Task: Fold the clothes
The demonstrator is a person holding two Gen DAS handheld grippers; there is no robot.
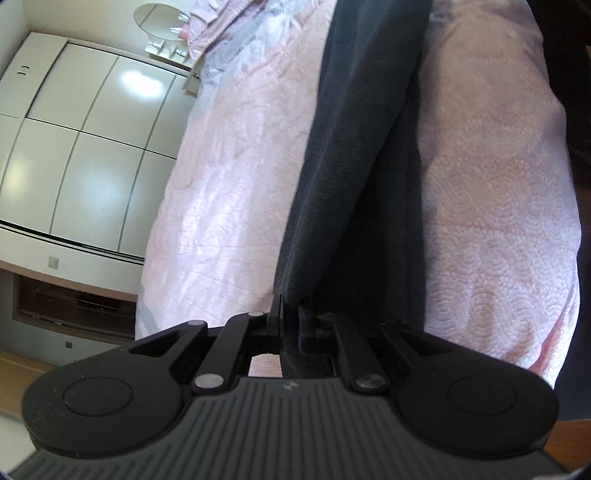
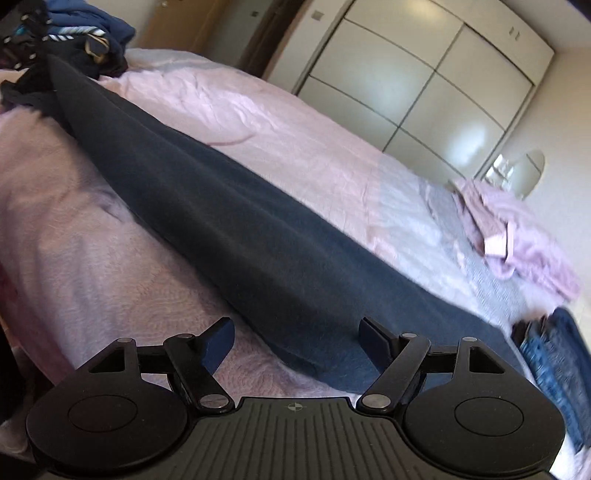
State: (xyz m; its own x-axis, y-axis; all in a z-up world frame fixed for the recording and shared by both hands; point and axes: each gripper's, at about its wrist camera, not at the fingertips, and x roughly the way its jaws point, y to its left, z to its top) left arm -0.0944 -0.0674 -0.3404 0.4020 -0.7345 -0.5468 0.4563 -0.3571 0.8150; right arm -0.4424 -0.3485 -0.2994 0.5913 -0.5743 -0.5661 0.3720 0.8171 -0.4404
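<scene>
Dark garment (image 2: pixel 229 221) lies stretched along the pink bed (image 2: pixel 295 122). Left gripper (image 1: pixel 290 317) jaws clamp its edge; right gripper (image 2: pixel 295 343) jaws stand wide, empty, straddling the hem. Recommend closing squarely, then lifting both ends evenly.

One dark garment (image 2: pixel 236 236) lies stretched on one pink bedspread (image 2: pixel 295 122). Two grippers show: the left gripper (image 1: pixel 290 317) and the right gripper (image 2: pixel 295 338). One white wardrobe (image 2: pixel 424 74) stands behind.

pink bedspread (image 1: pixel 236 192), white wardrobe (image 2: pixel 417 70), round mirror (image 1: pixel 157 16), wooden floor (image 1: pixel 18 384)
</scene>
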